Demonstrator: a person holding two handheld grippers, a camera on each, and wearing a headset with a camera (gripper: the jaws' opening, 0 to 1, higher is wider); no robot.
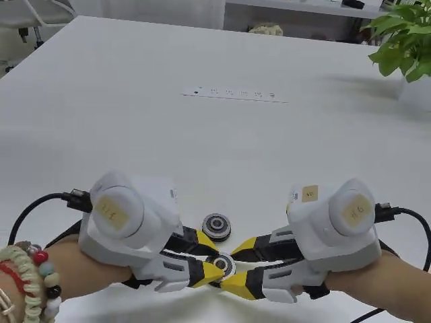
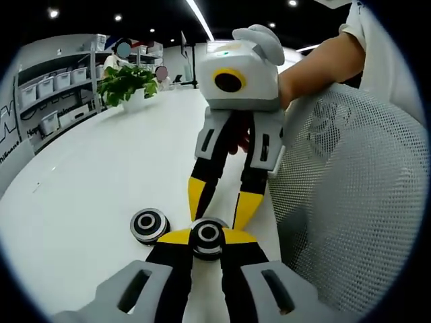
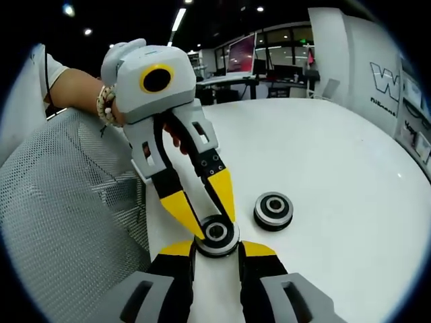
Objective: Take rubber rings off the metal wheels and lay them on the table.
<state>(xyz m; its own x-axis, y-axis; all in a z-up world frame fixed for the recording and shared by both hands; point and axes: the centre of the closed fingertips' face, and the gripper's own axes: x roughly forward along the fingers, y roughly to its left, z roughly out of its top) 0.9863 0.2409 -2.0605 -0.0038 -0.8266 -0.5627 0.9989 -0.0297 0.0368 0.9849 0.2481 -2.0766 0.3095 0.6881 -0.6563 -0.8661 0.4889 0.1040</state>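
**Both grippers closed on one wheel at the near bench edge**

The white bench [image 1: 202,134] carries a white power strip [image 1: 232,93] well beyond the work, and a leafy potted plant [image 1: 404,37] stands at its far right corner. A grey mesh chair [image 2: 350,188] sits just beside the near edge, behind the hands. Nothing lies between the fingers and the work.

The metal wheel [image 1: 221,264], with a dark outer ring, rests on the bench close to the near edge. The left gripper [image 1: 210,270] reaches in from the left, its yellow-tipped fingers narrowed onto the wheel's opposite sides. The right gripper [image 1: 236,268] meets it from the right, its fingers likewise drawn in against the same wheel's rim. A second wheel [image 1: 217,227], also dark-ringed, lies flat just beyond the fingertips, apart from them.
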